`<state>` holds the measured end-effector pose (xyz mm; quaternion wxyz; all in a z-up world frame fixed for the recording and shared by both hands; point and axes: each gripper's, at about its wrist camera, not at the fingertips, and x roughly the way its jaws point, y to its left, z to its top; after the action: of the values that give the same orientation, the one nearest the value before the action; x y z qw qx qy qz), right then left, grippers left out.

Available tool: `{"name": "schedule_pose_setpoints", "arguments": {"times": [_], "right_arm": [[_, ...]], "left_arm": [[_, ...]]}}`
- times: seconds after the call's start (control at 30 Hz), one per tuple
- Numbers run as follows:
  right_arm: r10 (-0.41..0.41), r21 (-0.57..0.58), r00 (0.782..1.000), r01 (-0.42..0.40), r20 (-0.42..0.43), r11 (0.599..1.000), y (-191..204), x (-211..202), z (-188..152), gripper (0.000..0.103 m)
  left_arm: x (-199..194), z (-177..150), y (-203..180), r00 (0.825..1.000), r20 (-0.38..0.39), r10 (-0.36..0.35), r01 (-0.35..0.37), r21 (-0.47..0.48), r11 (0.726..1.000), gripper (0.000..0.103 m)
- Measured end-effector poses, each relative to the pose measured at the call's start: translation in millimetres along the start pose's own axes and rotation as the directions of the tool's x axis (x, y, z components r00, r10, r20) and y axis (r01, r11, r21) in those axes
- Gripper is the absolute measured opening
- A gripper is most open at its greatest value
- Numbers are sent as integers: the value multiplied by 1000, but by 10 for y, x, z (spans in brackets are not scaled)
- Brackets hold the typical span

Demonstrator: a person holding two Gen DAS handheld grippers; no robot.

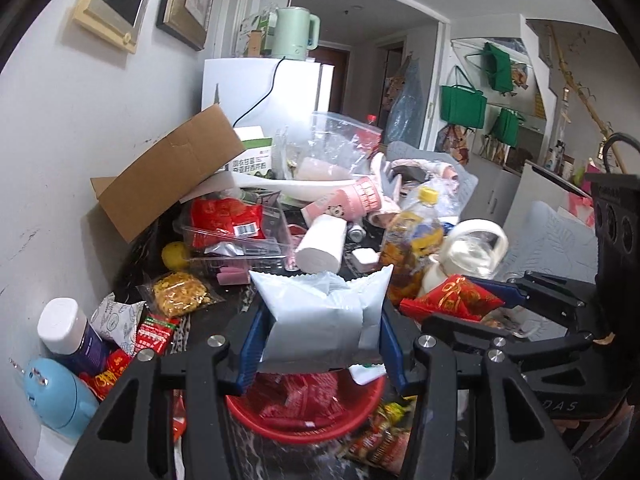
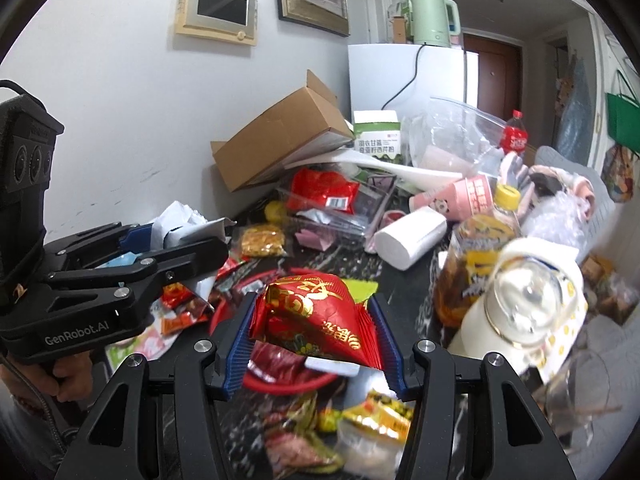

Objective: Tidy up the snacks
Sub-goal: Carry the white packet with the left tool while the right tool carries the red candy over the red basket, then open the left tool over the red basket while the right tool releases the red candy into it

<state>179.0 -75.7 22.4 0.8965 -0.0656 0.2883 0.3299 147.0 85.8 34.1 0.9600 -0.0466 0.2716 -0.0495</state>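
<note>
Below both grippers, at six o'clock in each wrist view, the red basket [image 1: 304,420] is sitting on the dark table [image 2: 404,280], already holding red packets. The left gripper [image 1: 320,332] is clamping a white pouch [image 1: 320,312] between its blue pads, the pouch lying crosswise from nine to three o'clock. The right gripper [image 2: 314,332] is squeezing a red packet [image 2: 316,320], its long axis running from ten to four o'clock. Both loads are hanging just above the basket rim, so the coming drop likely calls for a short dip straight down. Neither hand is looking clearly nearer.
</note>
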Motion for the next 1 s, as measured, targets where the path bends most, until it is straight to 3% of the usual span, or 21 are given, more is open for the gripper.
{"name": "schedule_pose_setpoints", "arguments": {"times": [0.47,0.8,1.0], "right_arm": [[22,-10,998,-23,-53,1000,-148,651,211,54],[42,-9,989,-43,-143,999,-217,1009,15,55],[41,-25,980,-47,-193,999,-234,1108,-62,55]], "left_arm": [[562,11,238,995,-88,54,-52,25,998,49],[879,-190,271,977,-192,87,-80,46,996,49],[1059,-342,286,958,-272,88,-79,43,996,49]]}}
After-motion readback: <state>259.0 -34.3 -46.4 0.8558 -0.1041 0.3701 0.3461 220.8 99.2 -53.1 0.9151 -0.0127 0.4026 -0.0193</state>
